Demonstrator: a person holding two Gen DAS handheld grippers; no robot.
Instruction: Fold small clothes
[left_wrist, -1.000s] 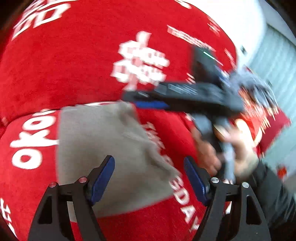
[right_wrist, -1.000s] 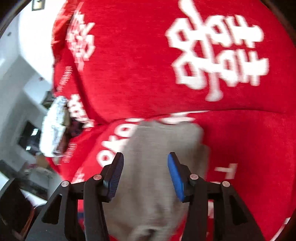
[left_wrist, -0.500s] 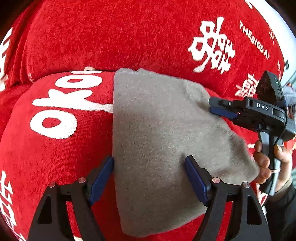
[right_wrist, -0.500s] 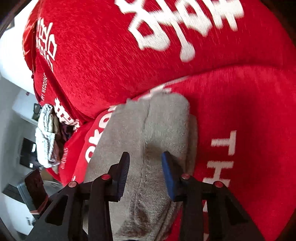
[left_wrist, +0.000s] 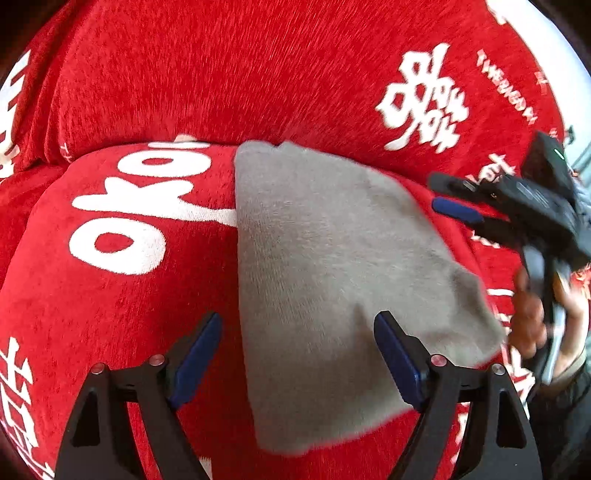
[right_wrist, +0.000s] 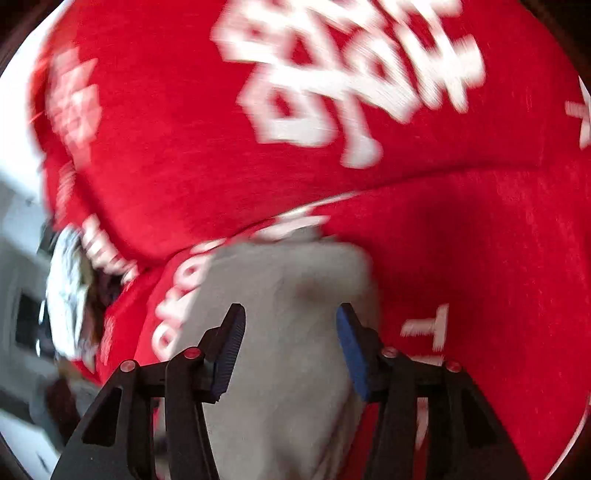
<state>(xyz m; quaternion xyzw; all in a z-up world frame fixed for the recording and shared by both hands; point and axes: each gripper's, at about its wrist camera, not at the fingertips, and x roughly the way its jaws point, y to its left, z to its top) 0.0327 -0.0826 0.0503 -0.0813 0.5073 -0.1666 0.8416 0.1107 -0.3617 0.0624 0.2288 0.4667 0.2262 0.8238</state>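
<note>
A folded grey garment (left_wrist: 332, 280) lies flat on a red sofa seat (left_wrist: 122, 314) with white lettering. My left gripper (left_wrist: 297, 350) is open and empty, hovering over the garment's near edge. The right gripper shows in the left wrist view (left_wrist: 458, 210) at the far right, held by a hand, its blue pads off the garment's right edge. In the right wrist view the right gripper (right_wrist: 290, 343) is open and empty above the garment (right_wrist: 288, 369); that view is motion-blurred.
The red sofa backrest (left_wrist: 258, 81) rises behind the garment. A pile of other clothes (right_wrist: 70, 295) lies at the sofa's left end in the right wrist view, with room furniture beyond it.
The right gripper opened wider and pulled back off the garment to the right. The left gripper stayed open over the near edge. The garment lies flat.
</note>
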